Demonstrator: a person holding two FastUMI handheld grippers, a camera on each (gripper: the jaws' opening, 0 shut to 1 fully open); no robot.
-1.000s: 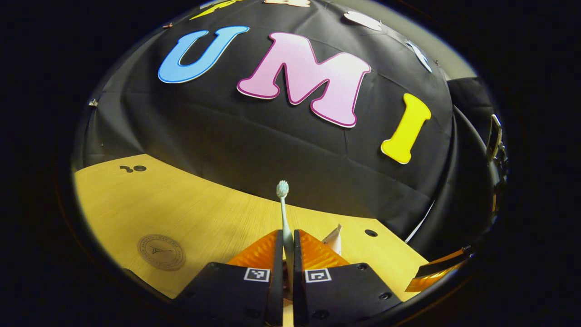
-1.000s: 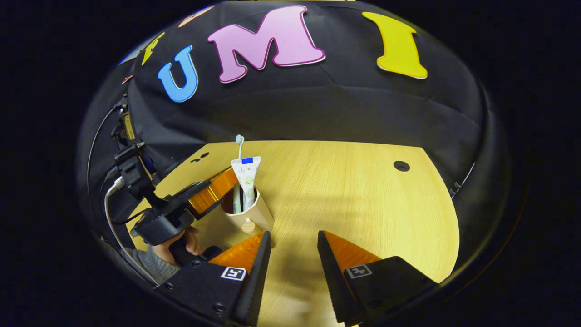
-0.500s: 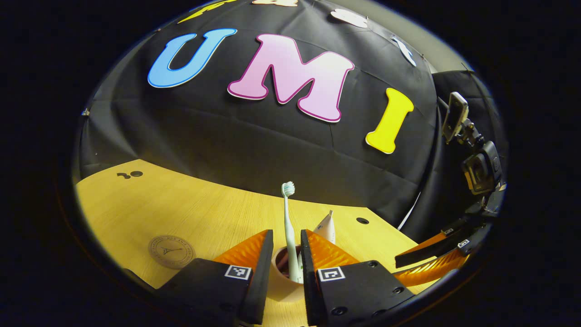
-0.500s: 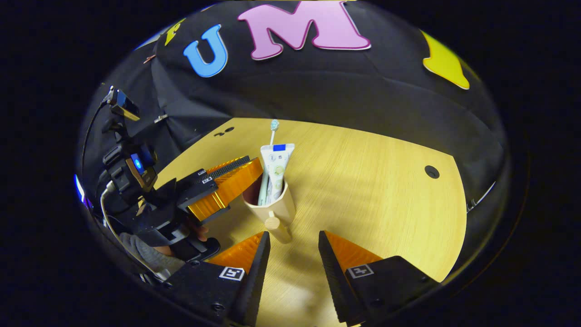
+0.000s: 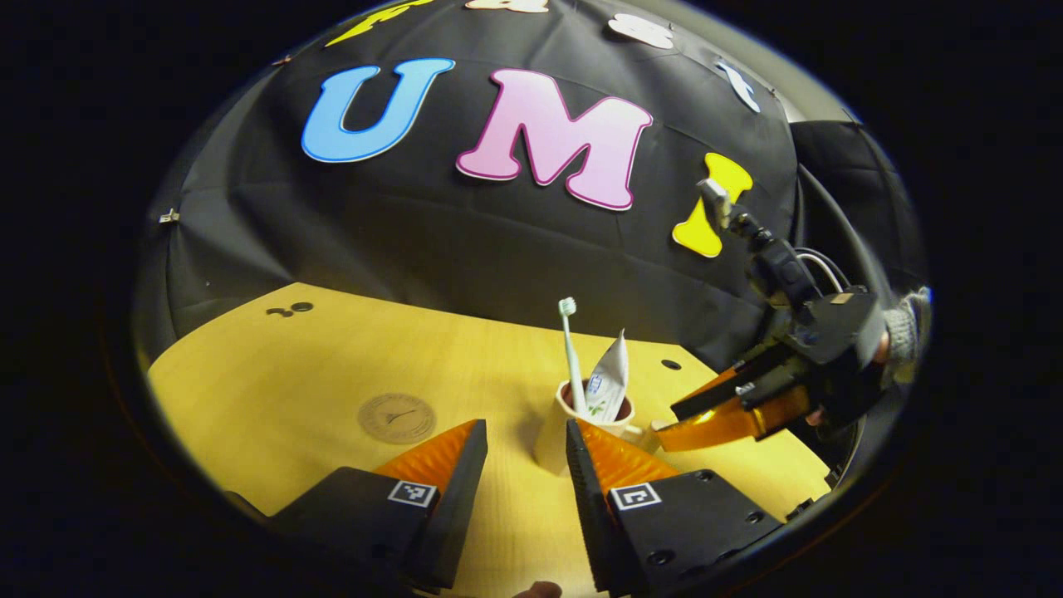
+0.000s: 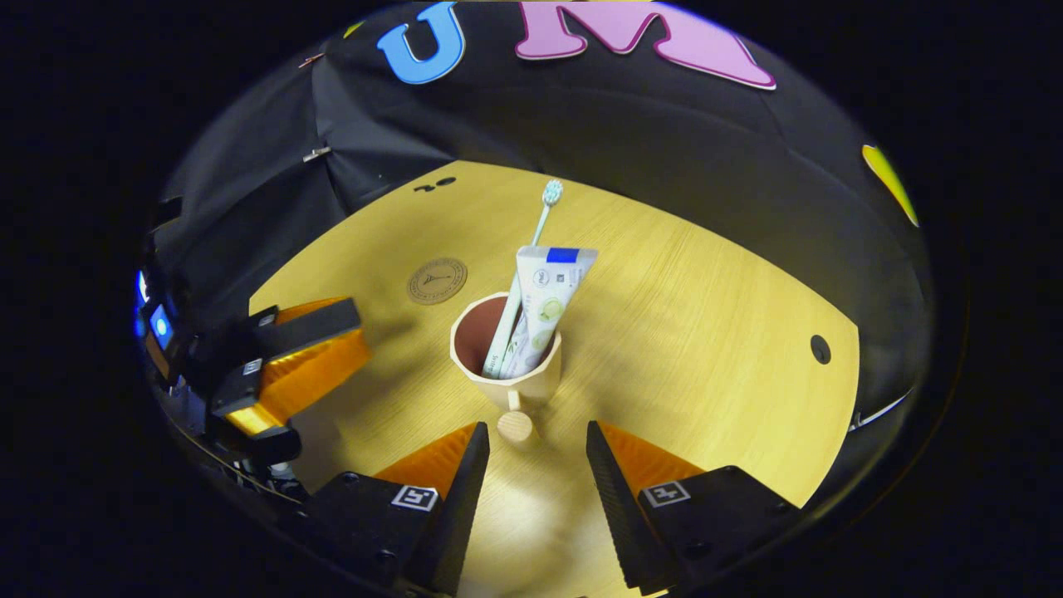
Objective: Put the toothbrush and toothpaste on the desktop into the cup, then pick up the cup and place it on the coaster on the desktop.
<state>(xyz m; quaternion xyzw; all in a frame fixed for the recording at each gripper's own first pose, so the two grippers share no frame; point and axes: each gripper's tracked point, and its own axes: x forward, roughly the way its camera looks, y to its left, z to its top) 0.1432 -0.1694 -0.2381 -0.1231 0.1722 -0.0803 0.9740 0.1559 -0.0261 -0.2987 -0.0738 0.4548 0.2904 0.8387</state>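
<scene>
Both items are in the cup; the cup is not yet on the coaster.

Nearest in the right gripper view, the right tongs [image 6: 536,444] stand wide apart and empty, the cup's [image 6: 507,365] small knob-like handle just ahead of the gap. The toothbrush [image 6: 531,249] and toothpaste [image 6: 544,299] lean upright inside the cup on the bench [image 6: 706,316]. The left tongs [image 5: 525,440] are parted too, holding nothing, the cup just beyond them. Farther back lies the round coaster [image 6: 437,281], bare, well apart from the cup. What remains: lifting the cup onto it. The tube's and coaster's printing is too small to read.
</scene>
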